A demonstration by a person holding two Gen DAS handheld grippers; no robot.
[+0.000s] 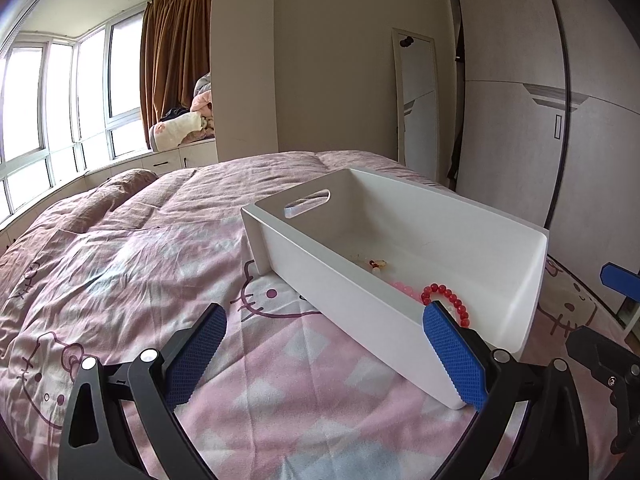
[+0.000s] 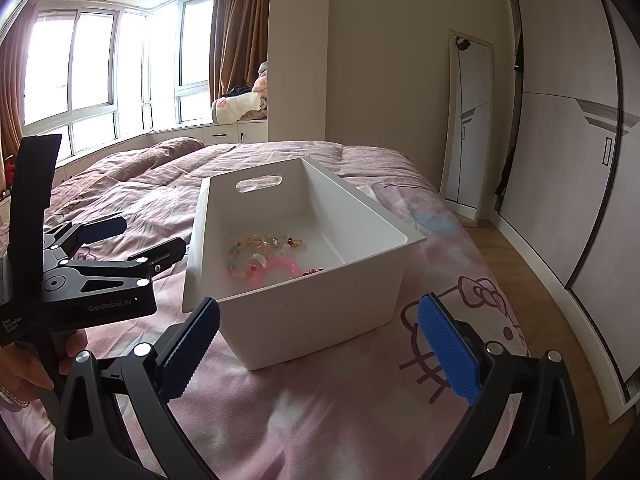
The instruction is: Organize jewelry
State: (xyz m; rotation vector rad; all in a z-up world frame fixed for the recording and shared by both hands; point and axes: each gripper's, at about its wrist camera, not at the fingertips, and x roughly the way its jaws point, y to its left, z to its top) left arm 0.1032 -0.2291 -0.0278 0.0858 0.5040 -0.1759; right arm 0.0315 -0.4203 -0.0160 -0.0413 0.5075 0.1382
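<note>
The left gripper (image 1: 324, 344) hangs nearest, jaws wide apart and empty, its right pad (image 1: 454, 356) level with the bin's (image 1: 360, 292) near wall, where the red bracelet (image 1: 446, 300) shows just ahead of that pad's tip; whether it hangs on the rim or lies inside I cannot tell. The right gripper (image 2: 318, 344), jaws likewise apart and empty, faces the bin's short end dead ahead between its pads, with the beads (image 2: 264, 258) inside on the floor. A push from that pad could shove or tip the light bin on the soft quilt (image 2: 320, 412) and spill the beads.
</note>
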